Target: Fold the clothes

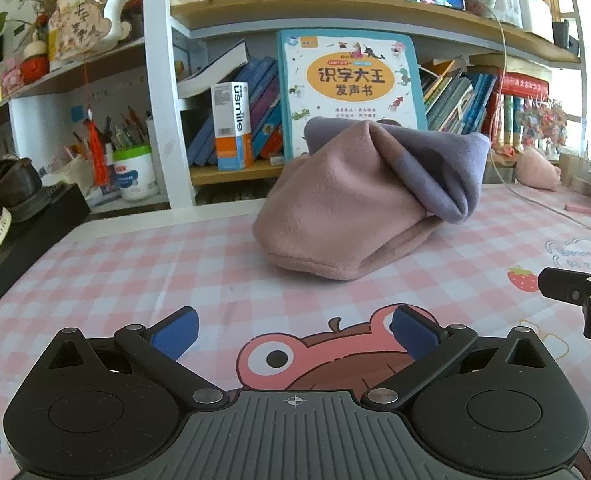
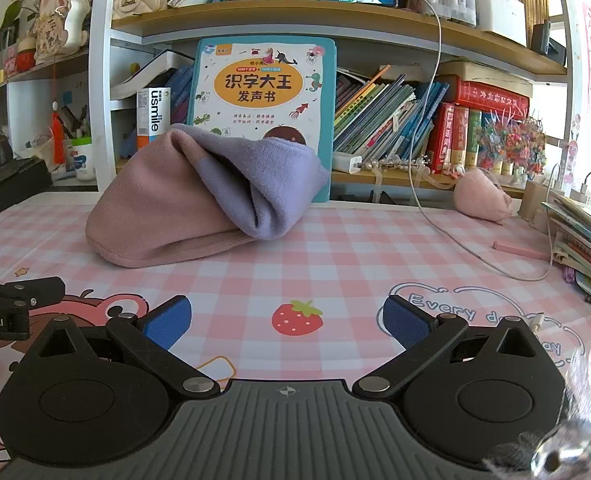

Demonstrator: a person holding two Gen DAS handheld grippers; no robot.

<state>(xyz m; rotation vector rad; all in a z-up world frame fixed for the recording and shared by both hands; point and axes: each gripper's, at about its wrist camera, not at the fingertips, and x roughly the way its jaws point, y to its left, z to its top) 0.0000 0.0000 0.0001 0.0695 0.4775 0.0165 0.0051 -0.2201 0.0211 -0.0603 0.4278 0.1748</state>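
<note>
Pink checked desk mat (image 1: 135,264), bookshelf (image 2: 335,20) behind, garment (image 1: 335,208) heaped.

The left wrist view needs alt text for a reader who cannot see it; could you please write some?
A bunched pink and purple garment lies on a pink checked table mat, untouched, before cluttered bookshelves. The left gripper is open and empty in the foreground.

Left view: you look from low over the checked mat (image 1: 135,264), tilted slightly down, facing the bookshelf (image 1: 375,12).
Right view: same low stance, set further right, facing the same bookshelf (image 2: 335,20).
Nearness: both sit close to the desk.
Shared: the pink garment (image 1: 335,208) (image 2: 159,208) and picture book (image 1: 347,80) (image 2: 263,84).
</note>
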